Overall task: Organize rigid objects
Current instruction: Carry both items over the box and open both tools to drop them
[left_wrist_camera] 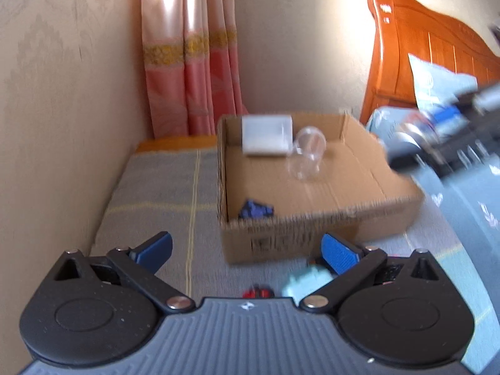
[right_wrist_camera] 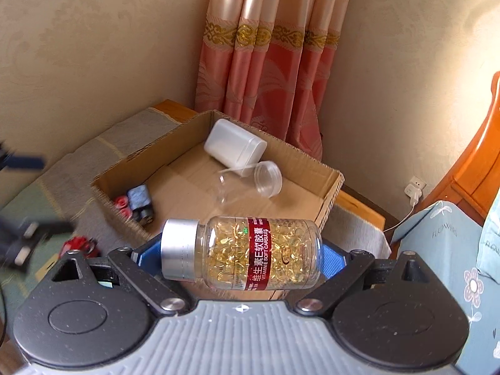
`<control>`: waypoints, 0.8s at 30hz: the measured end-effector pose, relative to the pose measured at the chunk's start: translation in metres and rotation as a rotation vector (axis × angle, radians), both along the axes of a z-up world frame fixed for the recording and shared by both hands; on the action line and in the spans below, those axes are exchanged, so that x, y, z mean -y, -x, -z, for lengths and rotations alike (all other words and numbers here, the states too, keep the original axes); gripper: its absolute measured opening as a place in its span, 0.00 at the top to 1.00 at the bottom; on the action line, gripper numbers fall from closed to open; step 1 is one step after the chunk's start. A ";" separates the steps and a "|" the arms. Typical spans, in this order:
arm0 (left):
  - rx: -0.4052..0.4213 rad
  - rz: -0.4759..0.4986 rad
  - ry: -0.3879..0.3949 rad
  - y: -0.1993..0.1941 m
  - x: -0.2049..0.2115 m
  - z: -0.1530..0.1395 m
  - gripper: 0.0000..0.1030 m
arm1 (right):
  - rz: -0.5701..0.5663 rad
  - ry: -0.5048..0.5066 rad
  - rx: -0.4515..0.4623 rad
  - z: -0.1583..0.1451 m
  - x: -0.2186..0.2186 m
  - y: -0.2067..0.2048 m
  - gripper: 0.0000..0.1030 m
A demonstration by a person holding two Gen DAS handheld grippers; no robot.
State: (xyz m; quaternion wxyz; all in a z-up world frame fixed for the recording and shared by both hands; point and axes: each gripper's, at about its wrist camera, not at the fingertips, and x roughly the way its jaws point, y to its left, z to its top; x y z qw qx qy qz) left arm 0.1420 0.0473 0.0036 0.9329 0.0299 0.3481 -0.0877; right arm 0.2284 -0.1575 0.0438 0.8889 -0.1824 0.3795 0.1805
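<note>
Right gripper [right_wrist_camera: 242,254]: fingers clamped endwise on the capsule bottle [right_wrist_camera: 240,254], long axis crosswise, cap at 9 o'clock. Cardboard box [right_wrist_camera: 328,187] lies at 12 o'clock, just beyond. Left gripper [left_wrist_camera: 247,251]: fingers spread wide, empty, box at 1 o'clock.

I see a brown cardboard box [right_wrist_camera: 328,184] holding a white tub [right_wrist_camera: 232,143], a clear jar [right_wrist_camera: 265,178] and a blue-and-red toy [right_wrist_camera: 137,201]. My right gripper's blue pads [right_wrist_camera: 332,261] flank a clear bottle [right_wrist_camera: 240,253] of golden capsules, silver cap, red label band. The curtain [right_wrist_camera: 268,62] is salmon pink with a gold patterned band. The bed cover [left_wrist_camera: 162,187] is grey with yellow lines.
</note>
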 end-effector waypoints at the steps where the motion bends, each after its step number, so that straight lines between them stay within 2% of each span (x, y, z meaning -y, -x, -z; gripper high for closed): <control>1: -0.004 -0.009 -0.004 0.003 -0.001 0.001 0.02 | -0.007 0.006 -0.005 0.001 -0.001 -0.008 0.05; 5: -0.012 -0.025 0.016 0.011 -0.004 0.002 0.02 | -0.014 0.040 -0.013 0.004 -0.006 -0.044 0.05; 10: -0.016 -0.055 -0.004 0.012 -0.005 0.004 0.02 | 0.039 0.074 -0.018 0.014 -0.009 -0.092 0.05; 12: -0.019 -0.053 0.005 0.013 -0.007 0.005 0.02 | 0.068 0.073 -0.045 0.022 -0.007 -0.104 0.03; 14: -0.026 -0.052 0.008 0.015 -0.009 0.007 0.02 | 0.091 0.076 -0.046 0.024 -0.005 -0.105 0.00; 24: -0.024 -0.067 0.012 0.023 -0.012 0.007 0.02 | 0.110 0.016 -0.016 0.004 0.005 -0.055 0.00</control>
